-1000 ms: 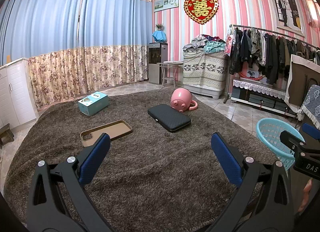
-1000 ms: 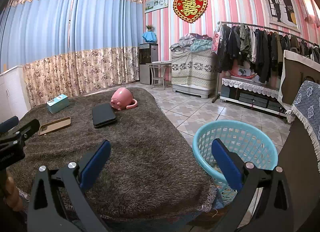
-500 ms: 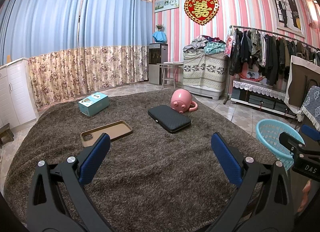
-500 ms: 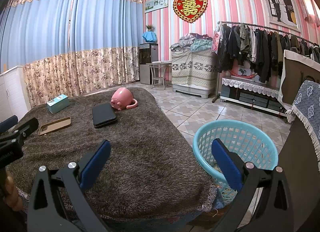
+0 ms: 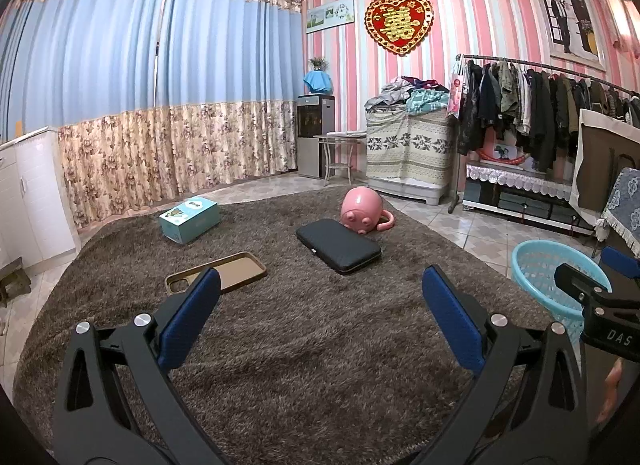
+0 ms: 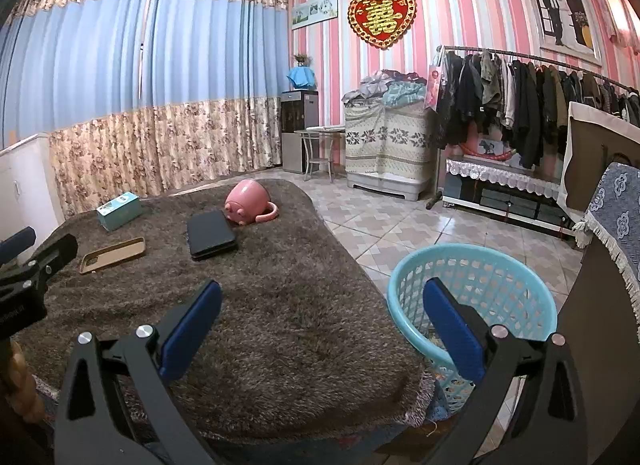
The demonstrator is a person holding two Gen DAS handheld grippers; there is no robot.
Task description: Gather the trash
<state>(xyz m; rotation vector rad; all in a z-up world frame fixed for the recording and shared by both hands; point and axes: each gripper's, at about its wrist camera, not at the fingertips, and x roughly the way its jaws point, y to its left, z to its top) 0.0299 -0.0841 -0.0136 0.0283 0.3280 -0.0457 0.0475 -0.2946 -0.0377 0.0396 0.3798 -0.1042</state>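
Note:
On a shaggy brown cover (image 5: 304, 345) lie a teal box (image 5: 189, 219), a tan phone case (image 5: 218, 277), a black flat case (image 5: 338, 245) and a pink pig-shaped mug (image 5: 362, 215) on its side. My left gripper (image 5: 320, 305) hangs open over the near part of the cover, holding nothing. My right gripper (image 6: 320, 305) is open too, over the cover's right edge, with the light blue basket (image 6: 472, 289) just behind its right finger. The same items show farther left in the right wrist view: box (image 6: 119, 210), phone case (image 6: 113, 254), black case (image 6: 211, 233), mug (image 6: 248, 201).
The basket (image 5: 548, 273) stands on the tiled floor beside the cover. A clothes rack (image 5: 532, 105), a draped cabinet (image 5: 408, 145) and a water dispenser (image 5: 314, 137) line the far wall. A white cabinet (image 5: 28, 201) is at the left.
Almost nothing has changed. Both grippers stay open and nearly still; the objects on the cover lie where they were.

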